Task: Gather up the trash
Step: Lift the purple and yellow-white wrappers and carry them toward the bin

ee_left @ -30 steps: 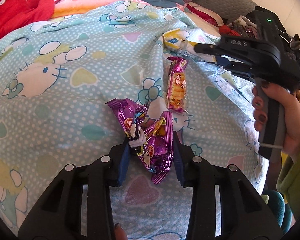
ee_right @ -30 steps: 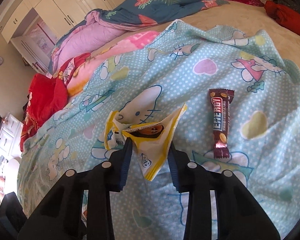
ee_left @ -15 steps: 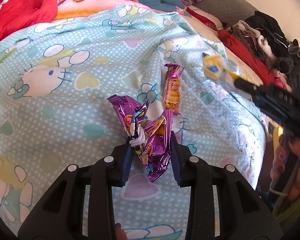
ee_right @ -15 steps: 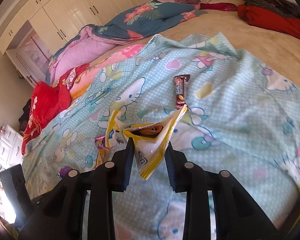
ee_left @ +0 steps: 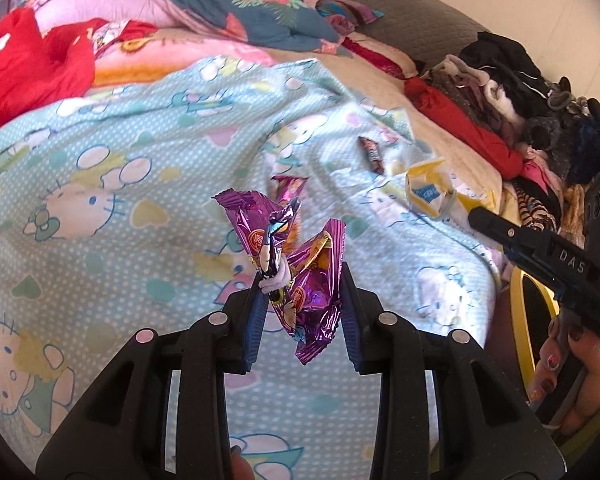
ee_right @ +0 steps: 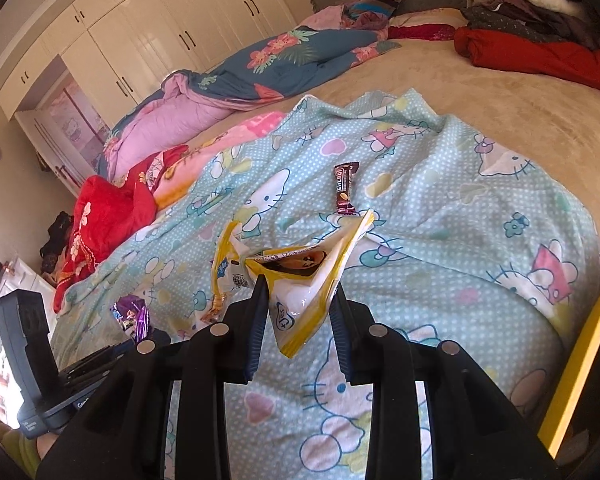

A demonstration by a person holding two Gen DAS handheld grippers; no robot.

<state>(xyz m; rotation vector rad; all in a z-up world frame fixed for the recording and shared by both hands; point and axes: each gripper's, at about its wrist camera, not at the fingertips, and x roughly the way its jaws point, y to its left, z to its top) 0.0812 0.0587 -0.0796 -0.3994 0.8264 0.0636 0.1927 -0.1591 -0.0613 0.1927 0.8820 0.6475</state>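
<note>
In the left wrist view my left gripper (ee_left: 302, 292) is shut on a crumpled purple foil wrapper (ee_left: 320, 284), held above the light blue cartoon-cat sheet (ee_left: 120, 152). My right gripper (ee_right: 300, 300) is shut on a yellow and white wrapper (ee_right: 304, 276), also off the bed. The left wrist view shows that gripper (ee_left: 476, 216) at the right with the yellow wrapper (ee_left: 428, 192) at its tip. A brown snack bar (ee_right: 345, 194) lies on the sheet beyond it. An orange-pink snack packet (ee_left: 288, 186) lies partly hidden behind the purple wrapper.
A yellow-rimmed container (ee_left: 518, 320) stands by the bed's edge at the right. Piled clothes (ee_left: 520, 92) and a red garment (ee_left: 460, 124) fill the far right of the bed. Quilts (ee_right: 260, 64) and red cloth (ee_right: 108, 216) lie at the far left. White wardrobes (ee_right: 140, 40) stand behind.
Both grippers have risen with their wrappers. The right one has drawn back across the bed toward its near edge, so the brown bar now lies farther off.
</note>
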